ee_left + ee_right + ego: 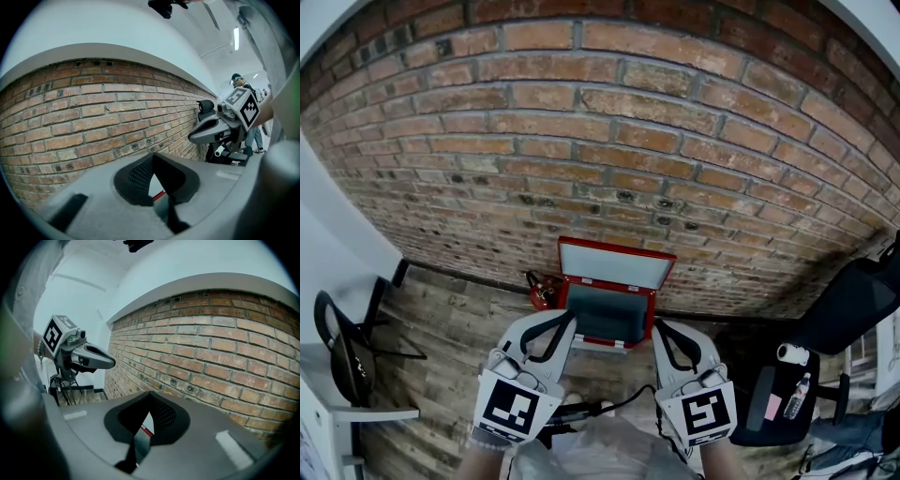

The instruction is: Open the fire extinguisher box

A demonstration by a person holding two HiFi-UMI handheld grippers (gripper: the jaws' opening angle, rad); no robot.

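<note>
Looks like an office/studio-type rm, indoors. Exposed red-brown brick wall (609,141) fills 12 o'clock, w/ grey weathered wood-plank floor (459,319) below. Black office chair (848,305) at 3 o'clock. Another black curved-frame chair (337,347) by a white tabletop (380,412) at 8 o'clock. Open red metal fire-extinguisher box (614,272) on floor vs. wall, centre. White ceiling w/ long strip light (236,38).

Side by side, the left tongs (563,322) and right tongs (661,330) hover closed, tipped slightly down.
</note>
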